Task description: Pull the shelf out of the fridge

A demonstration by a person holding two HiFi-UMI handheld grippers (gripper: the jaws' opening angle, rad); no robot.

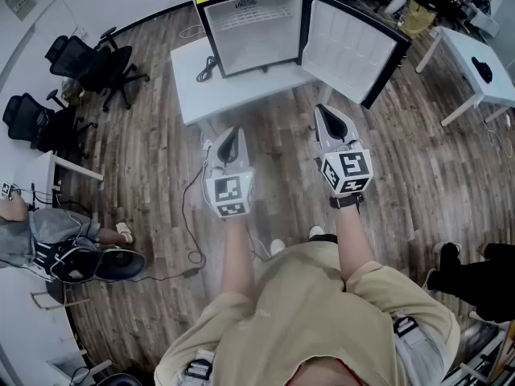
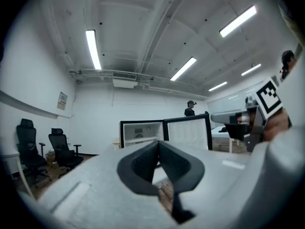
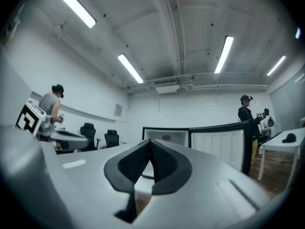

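1. Shelf [image 1: 257,18]: a white wire rack. It sits in the upper part of the fridge [image 1: 249,34], fully seated as far as I can judge. The fridge stands on a white tabletop [image 1: 193,95] with its door [image 1: 350,47] swung open to the right.
2. Left tongs [image 1: 228,141]: pressed together and holding nothing.
3. Right tongs [image 1: 328,121]: also pressed together and holding nothing.
4. Hazard, closed tips: if I drive in like this, they would butt the shelf's front wire and shove it deeper instead of gripping it. They must spread before contact.
5. Hazard, door: the right tongs line up closer to the door than to the cavity. A careless reach could knock it further round or swing it shut.
6. Hazard, pull: a one-sided grip could cock the rack in its side rails and jam it. A hard tug could then drag the fridge across the tabletop (a black cable [image 1: 208,69] lies just beside it).
7. Pose: both forearms are stretched forward from the body, side by side. The tongs are held level and aimed at the fridge, with their marker cubes facing up. The right leads the left slightly. Both are short of the fridge, out over the floor near the tabletop's front edge.
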